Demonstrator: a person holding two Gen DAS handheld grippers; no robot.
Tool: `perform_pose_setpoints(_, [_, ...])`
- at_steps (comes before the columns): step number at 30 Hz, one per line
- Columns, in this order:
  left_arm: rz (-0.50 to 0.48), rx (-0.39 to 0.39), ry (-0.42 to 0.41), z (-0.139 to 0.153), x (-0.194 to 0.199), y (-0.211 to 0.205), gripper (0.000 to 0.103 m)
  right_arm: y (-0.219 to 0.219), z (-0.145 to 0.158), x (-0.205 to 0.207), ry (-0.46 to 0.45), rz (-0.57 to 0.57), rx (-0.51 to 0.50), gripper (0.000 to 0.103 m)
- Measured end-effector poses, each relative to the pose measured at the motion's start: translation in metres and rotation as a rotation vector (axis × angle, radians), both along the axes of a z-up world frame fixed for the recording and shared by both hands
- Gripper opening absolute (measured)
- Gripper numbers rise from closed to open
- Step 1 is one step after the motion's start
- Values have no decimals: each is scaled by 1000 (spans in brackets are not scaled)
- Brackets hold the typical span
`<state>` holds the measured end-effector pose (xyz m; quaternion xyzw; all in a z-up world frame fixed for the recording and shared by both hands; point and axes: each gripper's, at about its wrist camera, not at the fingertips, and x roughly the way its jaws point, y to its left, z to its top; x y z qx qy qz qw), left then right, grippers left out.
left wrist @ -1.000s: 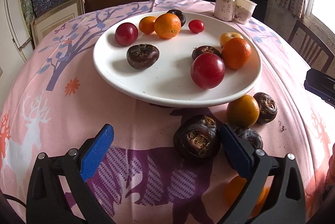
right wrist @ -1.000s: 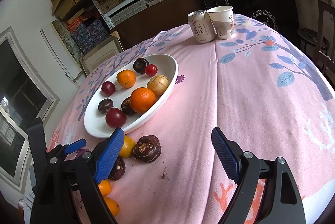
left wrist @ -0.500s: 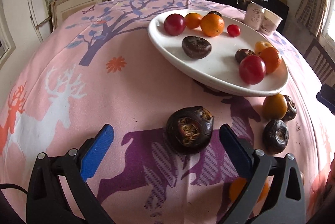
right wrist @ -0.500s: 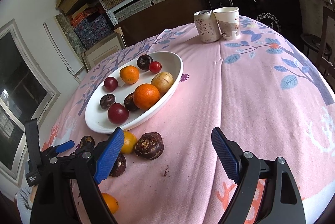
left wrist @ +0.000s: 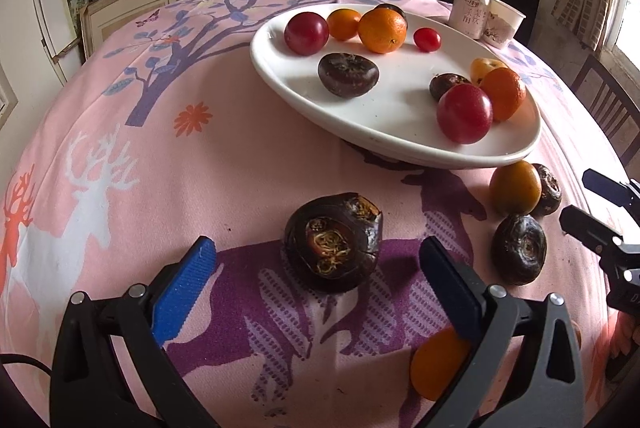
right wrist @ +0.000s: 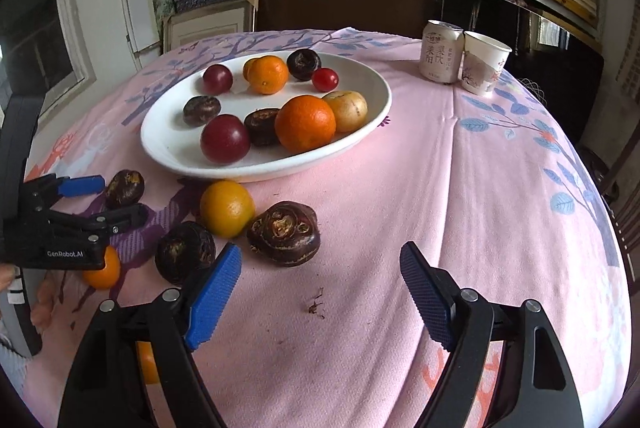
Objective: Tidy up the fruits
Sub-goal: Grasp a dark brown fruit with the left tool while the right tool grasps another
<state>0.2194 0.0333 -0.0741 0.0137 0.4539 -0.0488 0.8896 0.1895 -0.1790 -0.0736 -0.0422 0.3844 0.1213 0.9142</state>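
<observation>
The white plate stands on the pink-clothed desk and serves as the landmark. On it lie two red plums, two oranges, a smaller orange fruit, a cherry tomato, a yellowish fruit and three dark water chestnuts.

Off the plate, on the cloth just in front of its near rim, sits a loose yellow-orange fruit, almost touching the rim's shadow. Beside it, on the side away from the left tool, rests a large water chestnut, scarred top facing up. A second loose water chestnut lies nearer the camera than the yellow-orange fruit, just beside the right tool's blue left pad. Another water chestnut lies farther along the plate's near side, between the blue pads of the left tool but touched by neither; that tool's jaws stand wide apart and hold nothing.

The right tool points at bare cloth in front of the large water chestnut. Its jaws have just been closing a little, yet they remain apart with nothing between them except some dark crumbs on the cloth.

Behind the plate, toward the far edge of the desk, a drink can and a paper cup stand upright, touching each other.
</observation>
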Motion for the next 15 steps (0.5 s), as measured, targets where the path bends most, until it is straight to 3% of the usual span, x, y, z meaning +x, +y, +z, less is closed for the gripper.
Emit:
perform_pose_setpoints(7, [2, 3, 0, -1, 0, 0, 99, 7, -5, 11, 29, 46, 6, 53])
perform_pose_setpoints(15, [2, 2, 0, 0, 0, 0, 99, 16, -11, 24, 75, 73, 10, 52])
